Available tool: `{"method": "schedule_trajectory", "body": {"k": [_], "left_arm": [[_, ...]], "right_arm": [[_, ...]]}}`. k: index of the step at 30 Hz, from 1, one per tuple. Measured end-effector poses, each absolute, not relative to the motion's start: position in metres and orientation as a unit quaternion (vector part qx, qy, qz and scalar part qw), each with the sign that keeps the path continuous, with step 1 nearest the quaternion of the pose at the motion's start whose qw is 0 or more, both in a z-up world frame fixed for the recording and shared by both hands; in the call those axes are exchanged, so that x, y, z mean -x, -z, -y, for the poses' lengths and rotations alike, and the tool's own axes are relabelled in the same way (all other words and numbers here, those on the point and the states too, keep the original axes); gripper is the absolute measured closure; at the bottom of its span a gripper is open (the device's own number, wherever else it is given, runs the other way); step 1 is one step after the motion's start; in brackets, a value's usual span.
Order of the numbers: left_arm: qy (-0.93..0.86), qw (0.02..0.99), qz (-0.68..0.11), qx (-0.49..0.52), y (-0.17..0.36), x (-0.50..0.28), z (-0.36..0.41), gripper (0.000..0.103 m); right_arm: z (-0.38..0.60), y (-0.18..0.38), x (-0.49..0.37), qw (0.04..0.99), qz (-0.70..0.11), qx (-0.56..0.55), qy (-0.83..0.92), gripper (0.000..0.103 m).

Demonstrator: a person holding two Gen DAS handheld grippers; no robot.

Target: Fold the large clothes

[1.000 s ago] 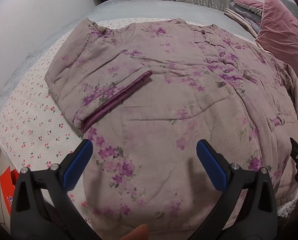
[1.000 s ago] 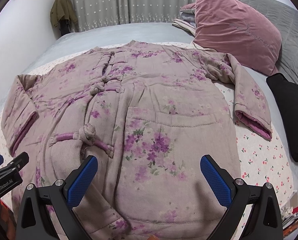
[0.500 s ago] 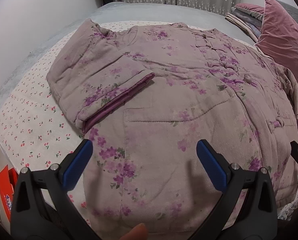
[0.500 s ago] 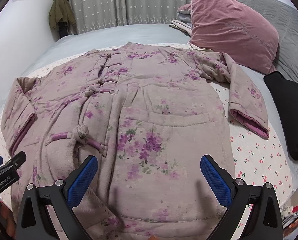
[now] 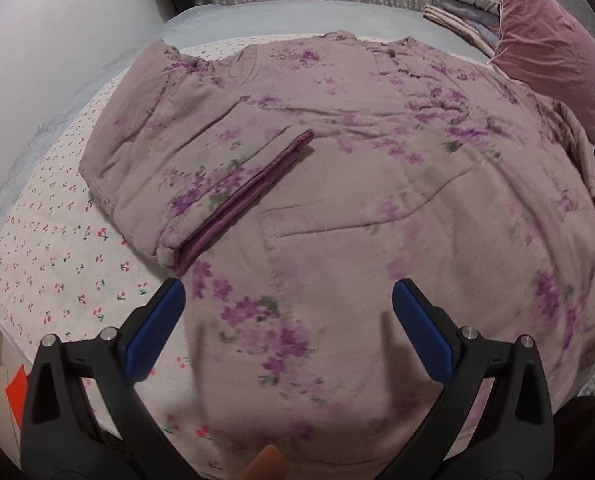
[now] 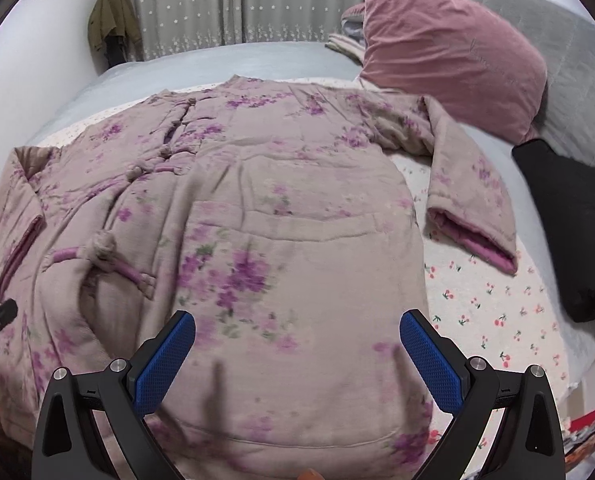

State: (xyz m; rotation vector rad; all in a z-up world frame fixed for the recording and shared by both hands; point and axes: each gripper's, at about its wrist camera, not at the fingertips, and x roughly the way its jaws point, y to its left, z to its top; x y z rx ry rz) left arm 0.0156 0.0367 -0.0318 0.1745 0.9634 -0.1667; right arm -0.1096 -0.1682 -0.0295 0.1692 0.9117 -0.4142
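hovering grippers (image 5: 285,312) (image 6: 297,340) over jacket (image 6: 257,220)

Left gripper (image 5: 285,316) and right gripper (image 6: 297,346) both hover with jaws spread wide, holding nothing.

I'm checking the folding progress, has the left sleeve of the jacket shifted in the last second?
No. The left sleeve still lies folded across the jacket, cuff beside the pocket seam; only the camera view changed.

One floral jacket (image 6: 257,220), two tools (image 5: 285,312) (image 6: 297,344), one pink pillow (image 6: 449,48), one black cushion (image 6: 569,216)
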Motion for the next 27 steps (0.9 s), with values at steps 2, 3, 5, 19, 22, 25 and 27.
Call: {"method": "schedule_trajectory", "body": {"k": [2, 3, 5, 19, 22, 25, 27], "left_arm": [[0.084, 0.876, -0.467, -0.086, 0.037, -0.018, -0.046, 0.000], [0.092, 0.872, -0.473, -0.083, 0.041, -0.020, -0.054, 0.000], [0.106, 0.864, -0.486, -0.072, 0.048, -0.021, -0.065, 0.000], [0.281, 0.791, -0.538, 0.076, 0.082, -0.004, -0.123, 0.000], [0.312, 0.771, -0.542, 0.119, 0.082, 0.004, -0.130, 0.002], [0.360, 0.719, -0.565, 0.183, 0.089, 0.007, -0.133, 0.029], [0.360, 0.708, -0.575, 0.198, 0.096, 0.006, -0.134, 0.057]], "right_arm": [[0.184, 0.034, 0.114, 0.870, -0.447, -0.107, 0.179, 0.000], [0.191, 0.037, 0.115, 0.867, -0.451, -0.115, 0.175, 0.000], [0.205, 0.042, 0.119, 0.862, -0.458, -0.129, 0.174, 0.000], [0.244, 0.099, 0.127, 0.835, -0.502, -0.206, 0.085, 0.000], [0.248, 0.099, 0.134, 0.835, -0.496, -0.227, 0.073, 0.000], [0.257, 0.098, 0.143, 0.829, -0.479, -0.281, 0.064, 0.000], [0.260, 0.098, 0.151, 0.823, -0.457, -0.336, 0.037, 0.033]]}}
